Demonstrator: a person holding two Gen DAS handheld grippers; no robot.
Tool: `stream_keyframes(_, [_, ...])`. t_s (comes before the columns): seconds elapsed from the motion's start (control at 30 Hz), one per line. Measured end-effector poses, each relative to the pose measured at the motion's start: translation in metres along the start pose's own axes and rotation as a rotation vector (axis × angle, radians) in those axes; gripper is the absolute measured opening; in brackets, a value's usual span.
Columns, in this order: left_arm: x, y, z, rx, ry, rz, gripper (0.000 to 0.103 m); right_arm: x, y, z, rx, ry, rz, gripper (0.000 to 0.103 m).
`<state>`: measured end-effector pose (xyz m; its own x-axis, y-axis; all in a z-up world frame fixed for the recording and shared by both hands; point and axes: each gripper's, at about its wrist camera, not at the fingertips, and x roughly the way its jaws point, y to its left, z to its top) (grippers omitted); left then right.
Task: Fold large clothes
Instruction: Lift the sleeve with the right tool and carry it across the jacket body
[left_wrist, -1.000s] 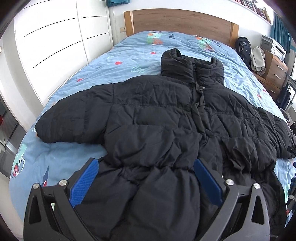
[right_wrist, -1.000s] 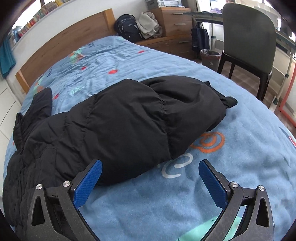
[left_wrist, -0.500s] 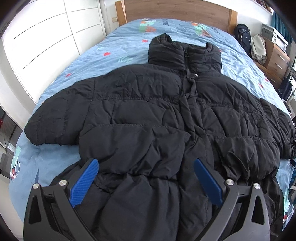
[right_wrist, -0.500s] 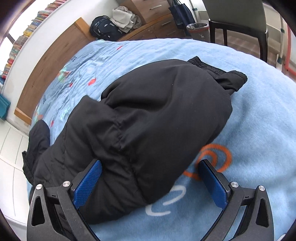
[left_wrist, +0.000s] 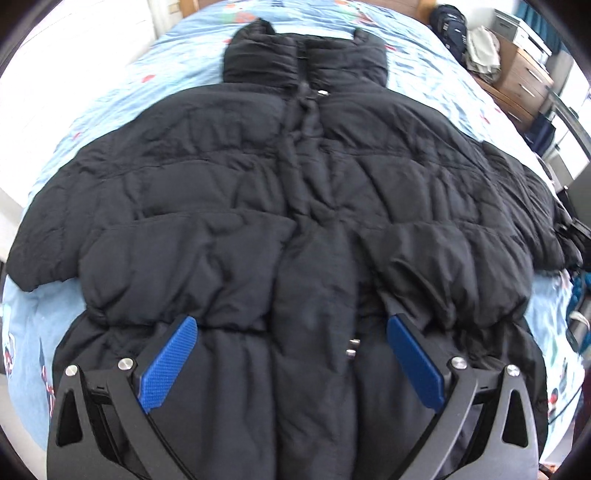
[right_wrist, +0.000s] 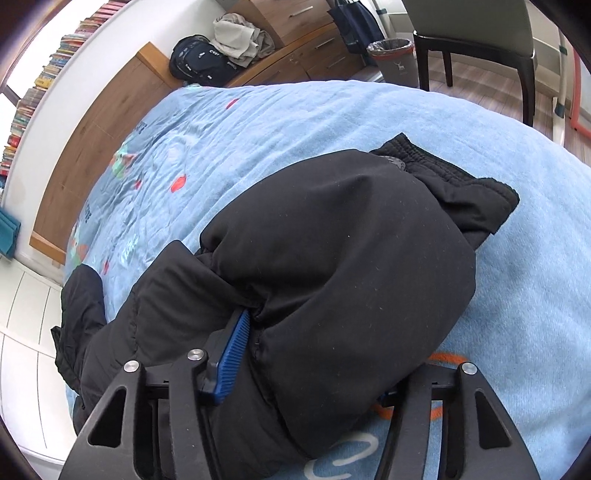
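Note:
A black puffer jacket (left_wrist: 295, 192) lies front-up and spread out on a blue bedspread (left_wrist: 122, 85), collar toward the headboard, both sleeves out to the sides. My left gripper (left_wrist: 291, 354) is open and hovers low over the jacket's hem at the zip line. In the right wrist view, the jacket's right sleeve (right_wrist: 351, 266) lies on the bedspread (right_wrist: 295, 125), its cuff (right_wrist: 461, 184) pointing away. My right gripper (right_wrist: 314, 354) has closed in on the sleeve, which bulges between the fingers; the left pad (right_wrist: 232, 354) presses into the fabric and the right pad is hidden by it.
A wooden headboard (right_wrist: 99, 122) stands at the far end of the bed. A dresser (left_wrist: 517, 77) with a backpack (right_wrist: 199, 62) and clothes stands on the right side. A chair (right_wrist: 476, 40) and a waste bin (right_wrist: 395, 55) stand on the floor beyond the bed's corner.
My right gripper moved forward onto the sleeve and its jaws closed in on it. My left gripper moved forward and lower over the jacket's hem, staying open.

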<state>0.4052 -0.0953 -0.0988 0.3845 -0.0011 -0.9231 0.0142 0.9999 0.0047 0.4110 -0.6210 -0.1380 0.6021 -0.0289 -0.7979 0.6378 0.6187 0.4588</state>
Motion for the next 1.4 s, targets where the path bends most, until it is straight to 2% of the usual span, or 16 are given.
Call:
stream_keyframes(0.1, [-0.001, -0.012, 0.0, 0.033, 0.006, -0.013, 0.103, 0.002, 0.002, 0.003, -0.005, 0.004, -0.003, 0.05])
stream_keyframes(0.17, [0.001, -0.015, 0.002, 0.042, 0.011, -0.014, 0.103, 0.004, 0.004, 0.004, -0.014, 0.006, -0.003, 0.043])
stream_keyframes(0.37, [0.006, -0.014, 0.01, 0.023, 0.032, -0.017, 0.103, 0.002, 0.014, 0.006, -0.063, -0.002, -0.015, 0.025])
stream_keyframes(0.47, [0.008, -0.015, 0.013, 0.026, 0.036, -0.011, 0.103, -0.001, 0.022, 0.008, -0.1, -0.009, -0.022, 0.02])
stream_keyframes(0.63, [0.01, -0.014, 0.016, 0.035, 0.041, -0.003, 0.103, -0.012, 0.045, 0.006, -0.198, -0.043, -0.052, 0.016])
stream_keyframes(1.0, [-0.003, 0.004, 0.028, 0.017, 0.025, -0.001, 0.103, -0.054, 0.132, -0.013, -0.376, -0.09, 0.056, 0.013])
stream_keyframes(1.17, [-0.009, 0.019, 0.029, 0.005, 0.023, 0.0, 0.103, -0.076, 0.18, -0.039, -0.492, -0.098, 0.108, 0.013])
stream_keyframes(1.4, [-0.019, 0.058, 0.023, -0.027, 0.041, 0.033, 0.103, -0.091, 0.247, -0.102, -0.703, -0.06, 0.155, 0.013])
